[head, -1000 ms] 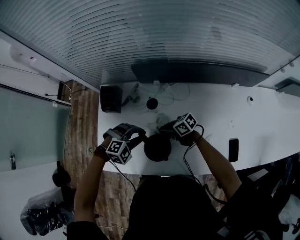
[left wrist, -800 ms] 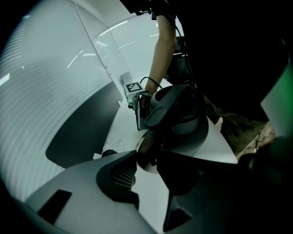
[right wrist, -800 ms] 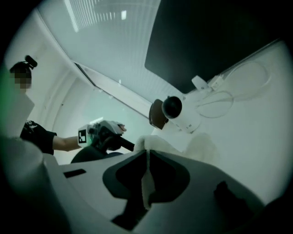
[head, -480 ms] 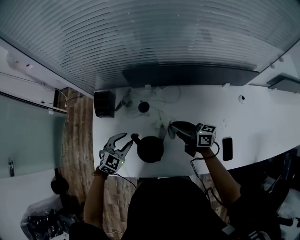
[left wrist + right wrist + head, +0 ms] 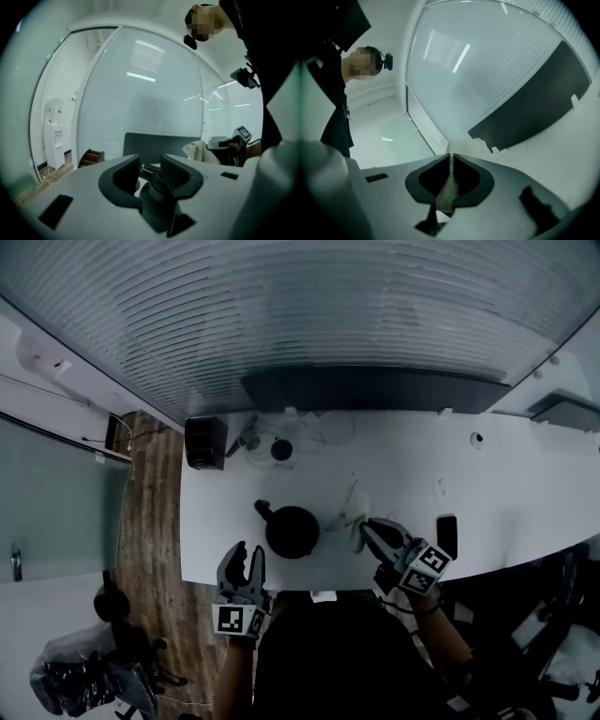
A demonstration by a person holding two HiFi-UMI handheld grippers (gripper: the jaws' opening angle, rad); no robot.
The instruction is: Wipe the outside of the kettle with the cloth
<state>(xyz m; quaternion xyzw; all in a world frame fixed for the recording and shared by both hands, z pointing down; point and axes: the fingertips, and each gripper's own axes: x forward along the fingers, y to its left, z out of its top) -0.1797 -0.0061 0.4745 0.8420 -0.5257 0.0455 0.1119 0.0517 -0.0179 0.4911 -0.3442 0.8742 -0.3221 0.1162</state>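
Room, as you face it.
- White table [image 5: 525, 484]: long, directly before you.
- Dark panel [image 5: 375, 390]: along the table's far edge.
- Ribbed frosted glass wall [image 5: 281, 315]: behind the table.
- Wood-plank floor [image 5: 155, 521]: left of the table.
- White water dispenser [image 5: 55, 136]: beyond the table's left end.

Head view: overhead, steeply down on tabletop [image 5: 525, 474], dark panel [image 5: 375, 388] at 12 o'clock. Gripper views: close behind own jaws, level, both share that panel. Left one shows right hand-held gripper [image 5: 211, 146] at 3 o'clock.

White table [image 5: 403, 470]: black kettle [image 5: 292, 532], black box [image 5: 205, 442], cables [image 5: 323, 430].
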